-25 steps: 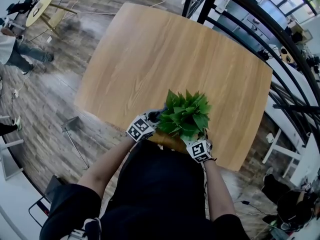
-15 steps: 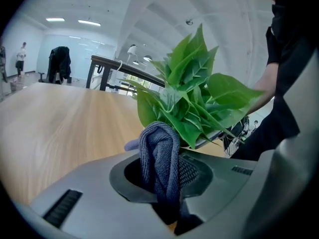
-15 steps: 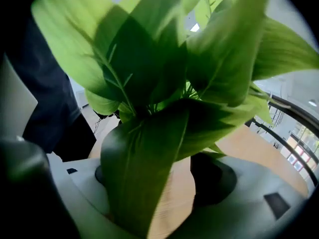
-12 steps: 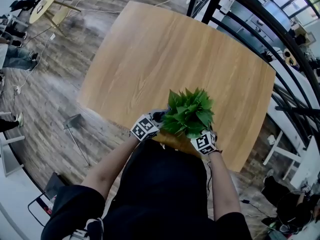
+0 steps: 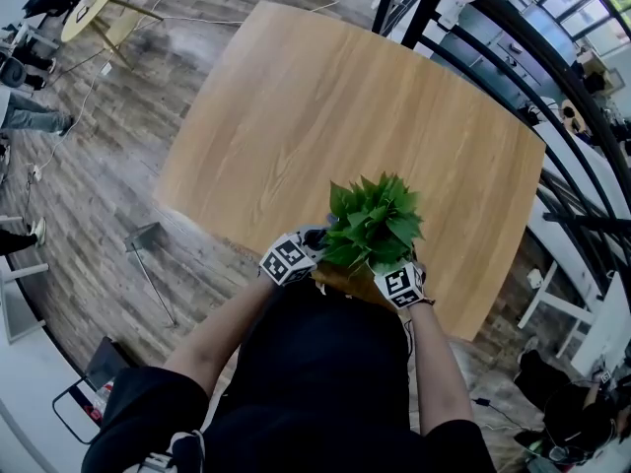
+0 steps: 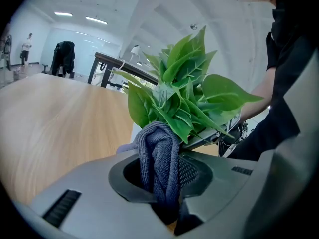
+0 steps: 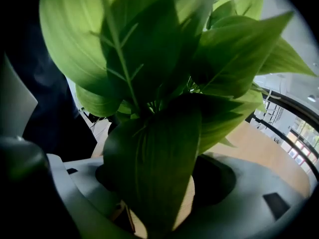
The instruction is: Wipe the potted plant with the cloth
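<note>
The potted plant stands at the near edge of the wooden table, its brownish pot just below the leaves. My left gripper is at the plant's left, shut on a folded grey-blue cloth whose top touches the lower leaves. My right gripper is low at the plant's right. In the right gripper view, big leaves fill the picture, and one hangs across the jaws. A pale piece of the pot shows between them.
A black metal railing runs past the table's far right corner. The floor is wood plank, with a small round yellow table and people far left. My dark-clothed body is close behind both grippers.
Both grippers and the plant have stayed almost in place at the near table edge. The left gripper with the cloth has edged slightly closer to the leaves.
</note>
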